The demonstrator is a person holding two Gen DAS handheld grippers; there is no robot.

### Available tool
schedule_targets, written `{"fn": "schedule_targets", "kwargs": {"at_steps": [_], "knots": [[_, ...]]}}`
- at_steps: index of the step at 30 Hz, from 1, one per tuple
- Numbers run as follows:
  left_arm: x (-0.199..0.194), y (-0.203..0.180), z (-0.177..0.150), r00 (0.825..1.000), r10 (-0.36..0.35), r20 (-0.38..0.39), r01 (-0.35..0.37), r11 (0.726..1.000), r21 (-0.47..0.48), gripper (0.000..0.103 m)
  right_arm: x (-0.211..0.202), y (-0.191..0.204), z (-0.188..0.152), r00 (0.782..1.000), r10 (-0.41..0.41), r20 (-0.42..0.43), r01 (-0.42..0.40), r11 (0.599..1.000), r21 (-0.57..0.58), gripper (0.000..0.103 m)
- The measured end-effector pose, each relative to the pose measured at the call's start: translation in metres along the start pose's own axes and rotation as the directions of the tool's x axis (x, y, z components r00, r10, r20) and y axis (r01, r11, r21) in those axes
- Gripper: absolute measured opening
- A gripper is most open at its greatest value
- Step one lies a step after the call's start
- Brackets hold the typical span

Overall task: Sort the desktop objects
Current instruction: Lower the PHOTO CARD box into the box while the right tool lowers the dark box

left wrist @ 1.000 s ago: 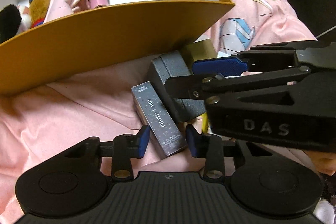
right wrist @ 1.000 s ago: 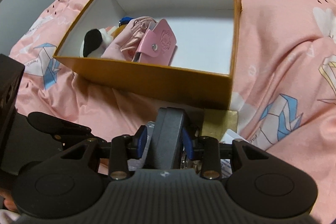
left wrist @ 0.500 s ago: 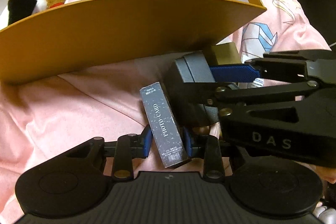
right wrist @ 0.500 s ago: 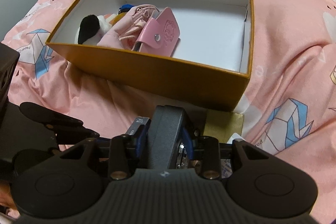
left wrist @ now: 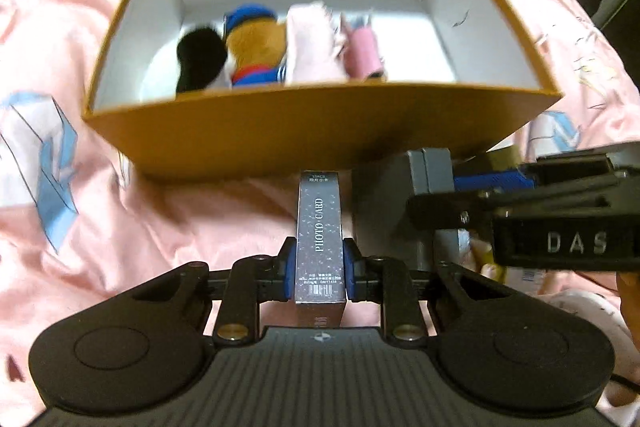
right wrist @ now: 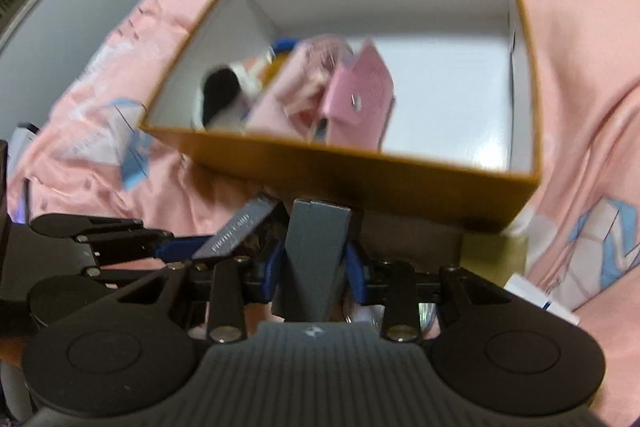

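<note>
Pink bedding [left wrist: 120, 235] carries one orange box [left wrist: 304, 131]; before it, my left gripper [left wrist: 316, 269] is closing on one photo-card box [left wrist: 319, 223], my right gripper [right wrist: 314, 269] clamps one grey case [right wrist: 316, 247].

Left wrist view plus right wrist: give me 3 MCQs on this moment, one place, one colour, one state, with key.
1. Where is the pink pouch?
A. inside the open box
B. on the blanket
C. in the right gripper

2. What colour is the outside of the open box?
A. white
B. mustard yellow
C. blue

3. What is between the pads of the left gripper?
A. nothing
B. the plush toy
C. the photo card box

Key: 1 A, the pouch leans among the items inside the box walls. 2 B, its outer wall is mustard yellow and only the inside is white. 3 C, the photo card box sits between the blue pads as the jaws are closing.
</note>
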State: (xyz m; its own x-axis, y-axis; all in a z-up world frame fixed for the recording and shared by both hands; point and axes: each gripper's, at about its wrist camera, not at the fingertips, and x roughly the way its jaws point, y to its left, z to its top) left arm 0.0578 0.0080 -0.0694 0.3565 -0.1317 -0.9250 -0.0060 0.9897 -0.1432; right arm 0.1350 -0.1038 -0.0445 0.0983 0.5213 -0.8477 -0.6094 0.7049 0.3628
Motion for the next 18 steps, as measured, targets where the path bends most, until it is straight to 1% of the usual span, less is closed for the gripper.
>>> {"fn": "schedule_targets", "kwargs": {"at_steps": [2,4,8,13,16,18], "knots": [[0.006,-0.003,0.005,0.999,0.000,-0.033,0.000,1.000,-0.003,0.026,0.007,-0.002,-0.003,1.000,-0.001,-0.027,0.002,1.000,0.011,0.037],[0.006,-0.001,0.003,0.999,-0.018,-0.046,0.017,1.000,-0.010,0.026,0.010,-0.004,-0.005,0.999,0.008,-0.039,-0.007,0.999,0.034,0.038],[0.017,0.002,0.004,0.996,-0.056,-0.074,0.054,0.998,-0.034,0.027,0.015,-0.002,-0.006,0.998,-0.036,-0.060,0.038,0.999,0.027,0.039],[0.032,0.012,0.016,0.988,-0.095,-0.121,0.084,0.993,-0.088,0.027,0.025,0.001,-0.007,0.996,-0.062,-0.071,0.063,0.998,0.011,0.040],[0.037,0.017,0.017,0.986,-0.096,-0.133,0.084,0.992,-0.097,0.027,0.026,-0.002,-0.007,0.996,-0.057,-0.065,0.059,0.998,0.021,0.039],[0.027,0.018,0.016,0.988,-0.097,-0.122,0.085,0.992,-0.095,0.026,0.022,-0.003,-0.007,0.997,-0.049,-0.062,0.050,0.999,0.022,0.038]]}}
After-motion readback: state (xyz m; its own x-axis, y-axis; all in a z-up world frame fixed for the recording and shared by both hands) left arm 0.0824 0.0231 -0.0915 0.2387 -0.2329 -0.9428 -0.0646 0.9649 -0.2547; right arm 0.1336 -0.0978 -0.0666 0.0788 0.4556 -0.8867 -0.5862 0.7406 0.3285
